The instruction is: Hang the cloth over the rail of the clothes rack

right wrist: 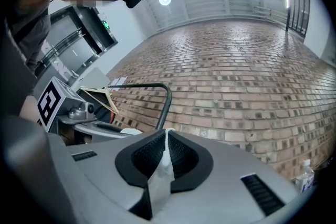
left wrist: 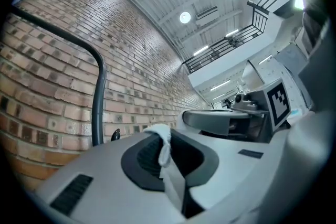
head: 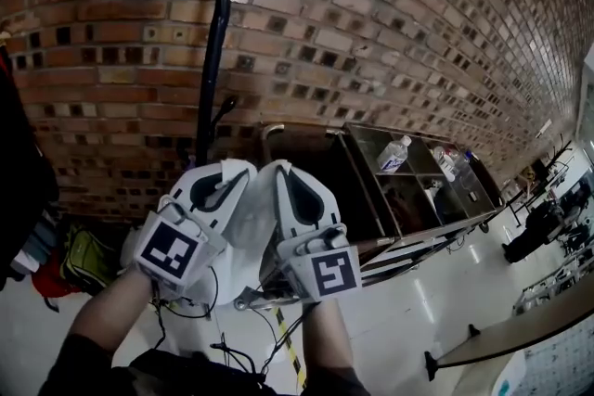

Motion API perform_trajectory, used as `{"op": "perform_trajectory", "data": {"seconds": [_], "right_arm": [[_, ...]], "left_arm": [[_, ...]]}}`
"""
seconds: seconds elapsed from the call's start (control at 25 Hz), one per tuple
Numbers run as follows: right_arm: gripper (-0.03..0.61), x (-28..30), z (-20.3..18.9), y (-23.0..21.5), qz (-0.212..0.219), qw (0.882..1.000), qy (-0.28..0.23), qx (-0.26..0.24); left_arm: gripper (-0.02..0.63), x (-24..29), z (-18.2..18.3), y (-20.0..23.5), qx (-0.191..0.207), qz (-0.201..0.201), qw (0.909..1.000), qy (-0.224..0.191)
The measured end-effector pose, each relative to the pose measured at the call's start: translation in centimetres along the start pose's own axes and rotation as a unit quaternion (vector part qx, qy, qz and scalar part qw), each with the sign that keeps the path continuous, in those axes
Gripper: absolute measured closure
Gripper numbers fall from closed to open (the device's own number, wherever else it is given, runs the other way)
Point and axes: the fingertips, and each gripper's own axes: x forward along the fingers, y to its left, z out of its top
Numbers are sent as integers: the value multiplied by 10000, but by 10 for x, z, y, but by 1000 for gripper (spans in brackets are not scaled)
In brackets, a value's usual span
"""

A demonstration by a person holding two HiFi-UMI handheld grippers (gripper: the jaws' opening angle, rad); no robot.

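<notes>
Closest to us are our two tools, held side by side. The left gripper (head: 223,179) has its fingers (left wrist: 144,157) squeezed tight on a thin edge of the white cloth (left wrist: 165,149). The right gripper (head: 290,176) does the same: its fingers are nearly closed, with a fold of the cloth pinched between them. So the cloth is up in the air in front of us, held by both tools, and it is not on the rack yet.

We think the cloth is soft, thin and light. It will bend and droop wherever we do not hold it. It will not break, but it could slide out of a loose pinch. The best place to hold it is along one edge, with the two pinches a little apart, so that it spreads out flat.

Past the tools, higher up, is the black rail (right wrist: 136,85) of the clothes rack (head: 215,51). The cloth has to go up and over it.

Behind the rack stands the brick wall (head: 371,14). Far off to the right is a metal cart (head: 464,216) with a bottle (head: 394,153) in it.
</notes>
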Motion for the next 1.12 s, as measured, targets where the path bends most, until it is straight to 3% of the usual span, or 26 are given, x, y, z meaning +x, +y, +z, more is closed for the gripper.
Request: {"op": "perform_trajectory", "data": {"seconds": [0.16, 0.4, 0.68, 0.92, 1.12], "right_arm": [[531, 23, 1, -12, -114, 9996, -55, -264], [532, 55, 24, -44, -724, 9953, -162, -622], [532, 89, 52, -91, -1155, 9908, -417, -573], [532, 119, 76, -123, -1050, 9903, -750, -526], [532, 139, 103, -148, -862, 9918, -866, -363]], "left_arm": [[591, 20, 4, 23, 14, -78, 10000, -41], [591, 53, 36, 45, 104, -382, 9985, -376], [591, 99, 74, 66, 82, -794, 9944, -691], [591, 128, 103, 89, 518, -492, 9899, -1227], [591, 149, 135, 99, 609, -299, 9884, -1360]]}}
